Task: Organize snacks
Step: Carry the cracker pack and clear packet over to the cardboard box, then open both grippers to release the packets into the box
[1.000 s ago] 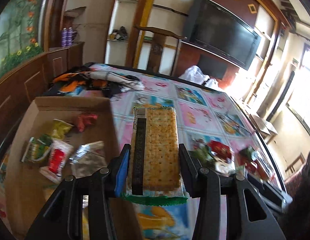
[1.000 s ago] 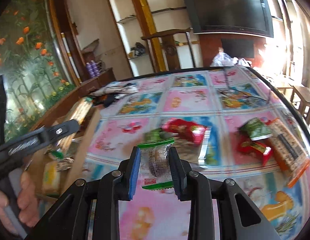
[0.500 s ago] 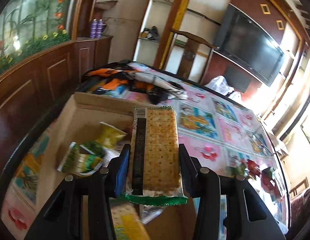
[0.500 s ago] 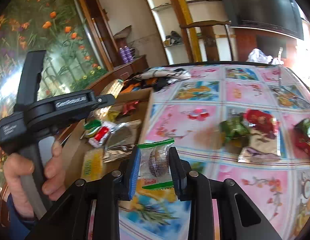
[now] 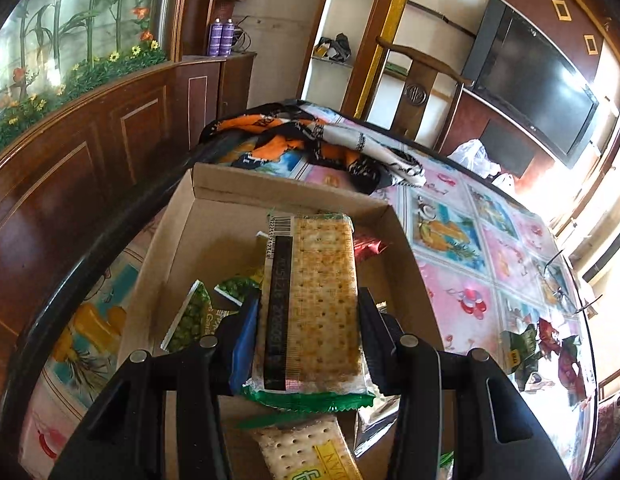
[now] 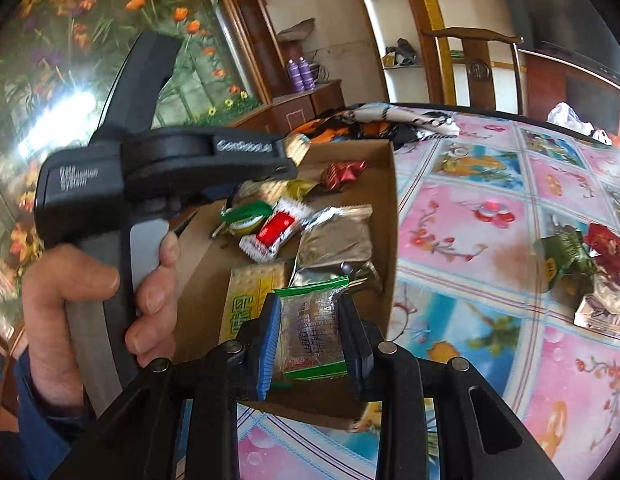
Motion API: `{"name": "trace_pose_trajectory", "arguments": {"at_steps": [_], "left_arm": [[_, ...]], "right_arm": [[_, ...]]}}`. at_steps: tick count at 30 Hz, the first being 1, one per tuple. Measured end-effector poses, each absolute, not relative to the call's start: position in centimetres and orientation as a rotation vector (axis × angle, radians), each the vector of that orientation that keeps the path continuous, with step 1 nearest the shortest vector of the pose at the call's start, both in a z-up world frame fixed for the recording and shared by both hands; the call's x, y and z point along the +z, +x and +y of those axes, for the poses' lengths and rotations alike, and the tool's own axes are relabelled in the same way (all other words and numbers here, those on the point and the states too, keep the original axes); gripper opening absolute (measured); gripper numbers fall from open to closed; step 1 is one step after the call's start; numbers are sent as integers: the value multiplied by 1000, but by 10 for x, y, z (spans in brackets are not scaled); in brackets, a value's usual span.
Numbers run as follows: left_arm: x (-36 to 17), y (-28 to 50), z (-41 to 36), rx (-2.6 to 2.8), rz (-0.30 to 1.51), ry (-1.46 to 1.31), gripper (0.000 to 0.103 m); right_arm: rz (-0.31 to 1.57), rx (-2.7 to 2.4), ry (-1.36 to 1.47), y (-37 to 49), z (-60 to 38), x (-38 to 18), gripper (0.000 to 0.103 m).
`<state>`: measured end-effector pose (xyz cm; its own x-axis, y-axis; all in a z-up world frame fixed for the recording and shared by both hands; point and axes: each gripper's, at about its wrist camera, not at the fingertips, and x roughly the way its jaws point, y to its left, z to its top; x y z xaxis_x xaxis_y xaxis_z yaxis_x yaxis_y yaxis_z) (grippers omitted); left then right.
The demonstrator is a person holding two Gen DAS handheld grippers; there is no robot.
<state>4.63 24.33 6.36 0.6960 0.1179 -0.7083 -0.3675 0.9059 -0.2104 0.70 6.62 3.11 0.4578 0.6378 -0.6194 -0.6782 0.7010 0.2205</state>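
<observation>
The left gripper (image 5: 306, 320) was clamped on a long cracker pack (image 5: 314, 300), which stood lengthwise between its jaws and stuck out forward — it hung above the open cardboard box (image 5: 290, 196). The right gripper (image 6: 310, 328) was closed on a small clear snack packet (image 6: 312, 324), held over the near corner of the same box. In the box lay a silver pouch (image 6: 338, 236), a red-and-white packet (image 6: 276, 230) and another cracker pack (image 6: 250, 296). More snacks (image 6: 582, 264) lay well apart on the flowered tablecloth (image 6: 470, 220).

box (image 5: 294, 194) far half free; near half snack-cluttered (image 6: 334, 236), left gripper (image 6: 294, 148) overhead
</observation>
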Motion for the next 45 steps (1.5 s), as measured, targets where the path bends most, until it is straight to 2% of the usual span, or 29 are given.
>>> {"name": "trace_pose_trajectory", "arguments": {"at_steps": [17, 45], "left_arm": [[53, 53, 243, 287, 806, -346, 45], [53, 49, 242, 277, 785, -346, 46]], "right_arm": [[745, 807, -136, 2, 74, 18, 32], [739, 796, -143, 0, 70, 18, 33]]}}
